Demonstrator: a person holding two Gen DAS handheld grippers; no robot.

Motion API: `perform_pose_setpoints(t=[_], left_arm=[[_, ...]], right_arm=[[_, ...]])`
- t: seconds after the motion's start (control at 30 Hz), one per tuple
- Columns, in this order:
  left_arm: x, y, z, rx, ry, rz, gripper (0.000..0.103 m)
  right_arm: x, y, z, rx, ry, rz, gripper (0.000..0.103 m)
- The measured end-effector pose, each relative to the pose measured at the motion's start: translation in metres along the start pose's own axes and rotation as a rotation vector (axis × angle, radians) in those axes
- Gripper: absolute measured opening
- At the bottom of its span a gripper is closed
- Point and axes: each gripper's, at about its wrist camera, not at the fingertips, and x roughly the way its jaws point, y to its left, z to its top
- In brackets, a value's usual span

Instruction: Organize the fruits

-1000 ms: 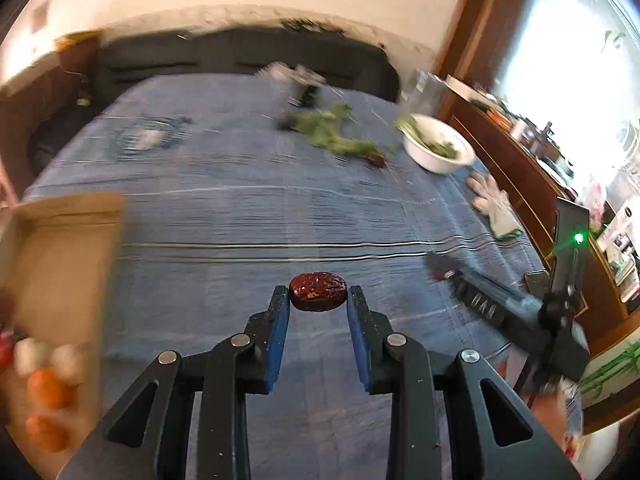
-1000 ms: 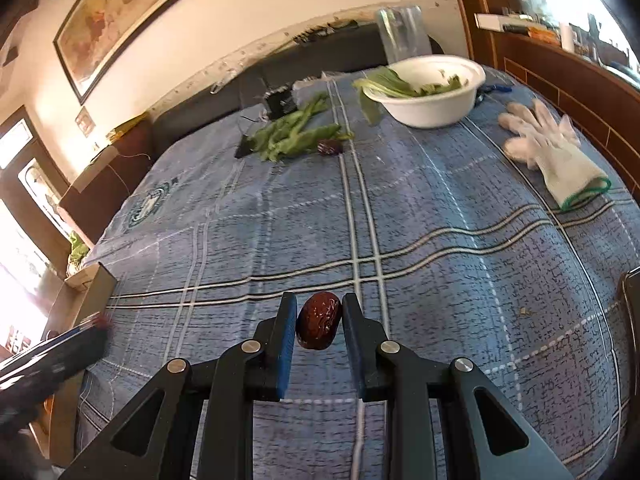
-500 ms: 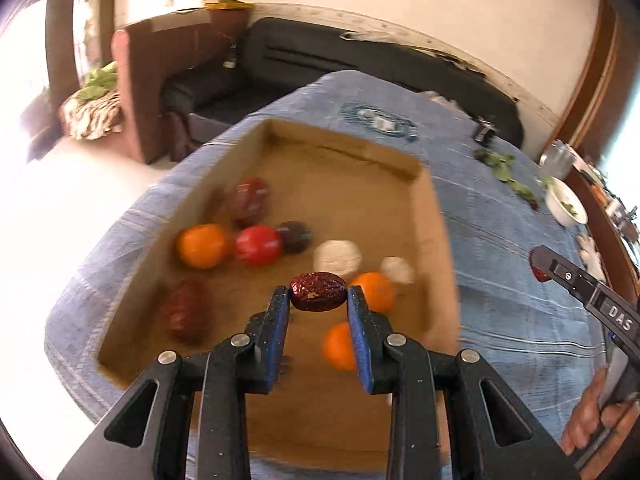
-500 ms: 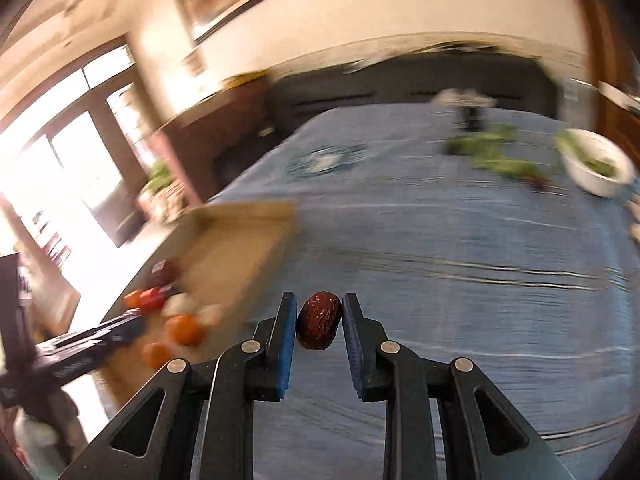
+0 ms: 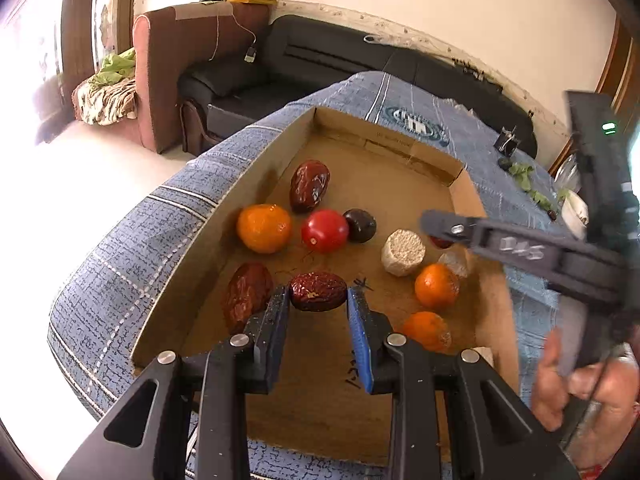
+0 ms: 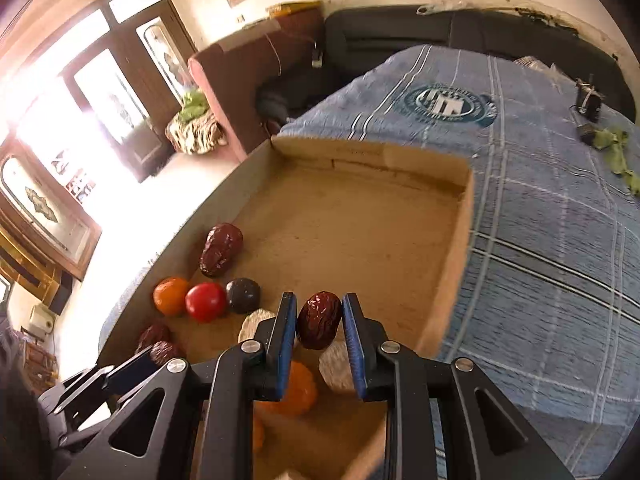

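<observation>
The left gripper (image 5: 318, 300) has its blue-padded fingers (image 5: 276, 312) pressed narrowly on the ends of a wrinkled dark-red dried date (image 5: 317, 291), held crosswise above the near part of a shallow brown cardboard box (image 5: 464, 188). Inside the box, from left to right, lie another wrinkled date (image 5: 247, 290), a glossy orange citrus fruit (image 5: 264, 227), a larger dark-red date (image 5: 309, 185) near the left wall, a shiny red tomato (image 5: 324, 230), a small dark round plum (image 5: 360, 225), a pale cut round of white grainy food (image 5: 402, 246), and two small orange fruits (image 5: 436, 285) toward the right wall. The right gripper (image 6: 319, 320) hangs above the same box, its fingers (image 6: 286, 320) closed on a second wrinkled red date (image 6: 318, 319), held upright between the pads.

The box rests near the left end of a bench covered with a blue checked cloth (image 6: 552, 240) bearing a round dark-blue emblem (image 6: 447, 105). Green leaves (image 6: 616, 152) lie at the cloth's far right. Behind stand a brown armchair (image 5: 180, 60), a black sofa (image 5: 328, 56) and a cream wall; bright glass doors (image 6: 96, 92) glare on the left.
</observation>
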Motion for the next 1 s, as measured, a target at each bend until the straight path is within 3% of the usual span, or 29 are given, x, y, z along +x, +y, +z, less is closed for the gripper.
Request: perform_pose_setpoints(t=[0.13,0.23,0.37,0.43,0.5,0.7,0.87,1.0], left_arm=[[-0.003,0.005,0.002,-0.010,0.003,-0.023,0.035],[-0.008,0.008,0.003,-0.019,-0.010,-0.030,0.042],[-0.020,0.002,0.003,-0.007,-0.038,-0.028,0.045],[-0.028,-0.006,0.002,0.013,-0.061,-0.020,0.050],[-0.039,-0.020,0.000,0.049,-0.101,-0.001,0.058],[-0.069,-0.064,-0.013,0.144,-0.227,0.106,0.089],[-0.082,-0.094,-0.024,0.230,-0.262,0.153,0.092],[-0.086,-0.106,-0.030,0.241,-0.243,0.124,0.092]], right_arm=[[0.008,0.003,0.004,0.010,0.010,0.006,0.027],[0.003,0.005,0.004,0.008,-0.006,0.011,0.033],[-0.031,0.002,-0.004,0.024,-0.090,-0.006,0.039],[-0.053,-0.004,-0.014,0.060,-0.144,-0.020,0.050],[-0.078,-0.012,-0.030,0.117,-0.206,-0.032,0.060],[-0.124,-0.030,-0.083,0.222,-0.298,-0.151,0.066],[-0.143,-0.034,-0.113,0.224,-0.302,-0.268,0.074],[-0.153,-0.039,-0.128,0.238,-0.311,-0.268,0.076]])
